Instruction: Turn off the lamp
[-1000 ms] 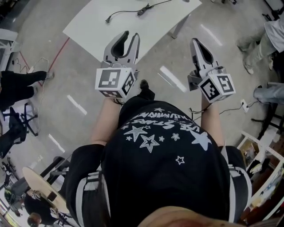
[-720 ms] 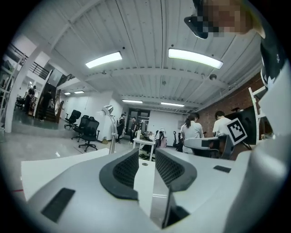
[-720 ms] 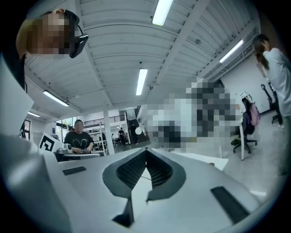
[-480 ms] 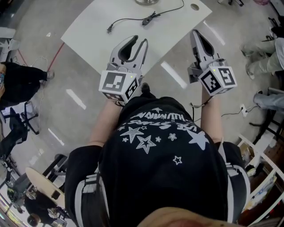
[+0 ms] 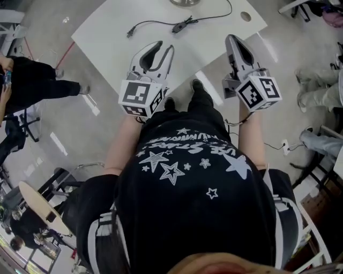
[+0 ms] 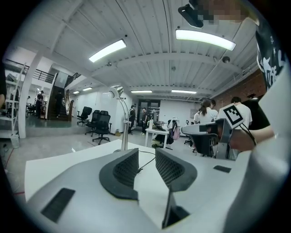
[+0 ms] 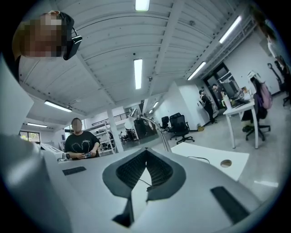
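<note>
Counter (image 5: pixel 107 37) white, near corner between tongs, edges running off diagonally under each. Left tongs (image 5: pixel 163 48) spread, nothing between. Right tongs (image 5: pixel 233 39) pressed together, empty. Bare floor (image 5: pixel 80 134) open left and right of counter. Count: one lamp (image 6: pixel 122 119) at far end of counter, ahead of both tongs; one cord (image 5: pixel 155 22); one inline switch (image 5: pixel 185 23); one round hole (image 5: pixel 246 16) ahead of right tongs.

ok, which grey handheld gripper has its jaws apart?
The left gripper: empty gap between its ribbed pads. The right gripper's pads meet at the tips.
</note>
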`<state>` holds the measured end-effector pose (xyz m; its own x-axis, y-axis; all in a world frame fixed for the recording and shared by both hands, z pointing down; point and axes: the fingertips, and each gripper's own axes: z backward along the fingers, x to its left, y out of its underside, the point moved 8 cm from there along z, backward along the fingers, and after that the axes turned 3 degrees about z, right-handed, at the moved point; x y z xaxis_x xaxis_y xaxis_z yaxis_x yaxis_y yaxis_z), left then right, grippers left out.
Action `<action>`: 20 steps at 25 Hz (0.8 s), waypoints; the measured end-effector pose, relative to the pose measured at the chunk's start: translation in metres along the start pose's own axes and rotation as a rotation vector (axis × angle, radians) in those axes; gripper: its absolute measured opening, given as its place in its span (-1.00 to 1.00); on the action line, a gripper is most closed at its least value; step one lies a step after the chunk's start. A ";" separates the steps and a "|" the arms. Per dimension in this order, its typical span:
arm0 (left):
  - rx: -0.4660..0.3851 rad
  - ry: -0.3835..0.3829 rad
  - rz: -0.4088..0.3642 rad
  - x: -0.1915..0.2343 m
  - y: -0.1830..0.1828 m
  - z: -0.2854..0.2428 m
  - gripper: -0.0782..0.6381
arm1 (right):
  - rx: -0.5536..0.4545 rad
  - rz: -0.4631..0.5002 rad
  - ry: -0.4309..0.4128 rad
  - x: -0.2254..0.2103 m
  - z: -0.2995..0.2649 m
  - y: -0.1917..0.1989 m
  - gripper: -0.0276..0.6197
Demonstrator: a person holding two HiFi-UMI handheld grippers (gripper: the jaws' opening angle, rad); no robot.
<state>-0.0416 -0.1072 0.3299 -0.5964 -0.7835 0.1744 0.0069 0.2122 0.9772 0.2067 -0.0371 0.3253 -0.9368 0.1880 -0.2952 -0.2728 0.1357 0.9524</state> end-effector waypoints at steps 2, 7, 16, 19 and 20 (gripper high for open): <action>0.003 -0.029 -0.001 0.000 0.003 -0.009 -0.43 | 0.014 0.006 -0.040 -0.013 -0.013 -0.006 -0.90; 0.049 -0.081 0.018 0.001 0.017 -0.041 -0.42 | 0.063 0.028 -0.119 -0.041 -0.045 -0.021 -0.90; 0.173 -0.152 -0.026 0.012 0.060 -0.094 -0.42 | 0.193 0.050 -0.236 -0.077 -0.106 0.006 -0.90; 0.206 -0.202 -0.093 0.021 0.071 -0.106 -0.42 | 0.247 0.061 -0.288 -0.081 -0.127 0.021 -0.90; 0.213 -0.212 -0.121 0.023 0.075 -0.109 -0.41 | 0.258 0.064 -0.302 -0.082 -0.134 0.026 -0.90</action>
<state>0.0332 -0.1731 0.4200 -0.7368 -0.6761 0.0074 -0.2293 0.2601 0.9380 0.2473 -0.1791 0.3839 -0.8331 0.4761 -0.2815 -0.1160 0.3472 0.9306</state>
